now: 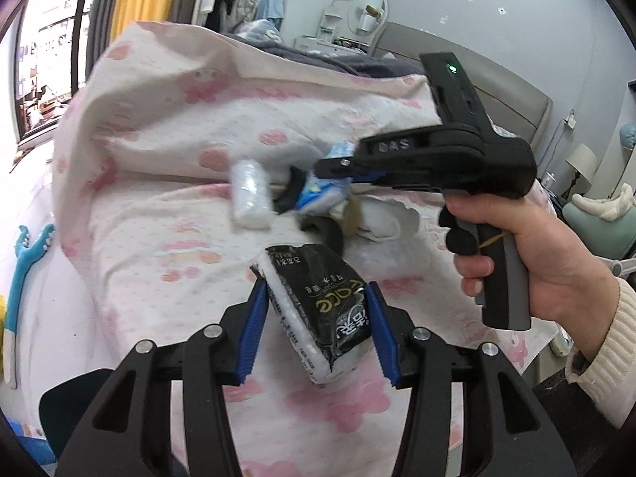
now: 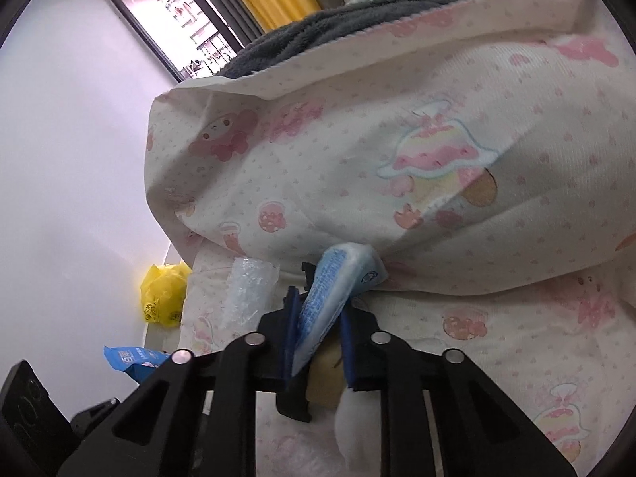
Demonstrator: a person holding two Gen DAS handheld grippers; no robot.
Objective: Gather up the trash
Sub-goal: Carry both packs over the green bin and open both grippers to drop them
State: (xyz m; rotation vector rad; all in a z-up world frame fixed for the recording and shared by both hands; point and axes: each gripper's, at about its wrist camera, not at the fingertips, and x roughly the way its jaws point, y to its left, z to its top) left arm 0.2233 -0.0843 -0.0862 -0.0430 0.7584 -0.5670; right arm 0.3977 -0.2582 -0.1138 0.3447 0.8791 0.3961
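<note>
The left gripper [image 1: 316, 326] holds a black tissue pack [image 1: 318, 306] between its 2 blue pads [image 1: 254, 330]; the pack sits tilted, its white side toward the left pad and its far corner sticking out past the fingertips over the pink-patterned bedsheet [image 1: 151, 246]. Both pads touch the pack's sides, so the jaws are pressed onto it rather than fully closed.

Ahead, the right gripper [image 1: 318, 183] comes in from the right, held by the person's right hand [image 1: 528, 254], and pinches a blue-and-white tissue packet [image 1: 322, 194]. In the right wrist view that blue-and-white tissue packet [image 2: 338, 298] stands wedged between the 2 blue pads [image 2: 288, 334] of the right gripper [image 2: 318, 342], its top poking out beyond the tips against the folded quilt [image 2: 357, 151].

Just left of the right gripper's tips lies a clear plastic wrapper [image 1: 250, 194], free on the sheet with open bedding around it. Below the tips sit a dark curved object [image 1: 330, 234] and crumpled white tissue [image 1: 381, 218], close together.

The quilt's folded edge rises behind this trash, closing off the far side; the bed's left edge drops toward a yellow plastic bag [image 2: 163, 294] and a blue packet [image 2: 135, 361] lying beyond it
</note>
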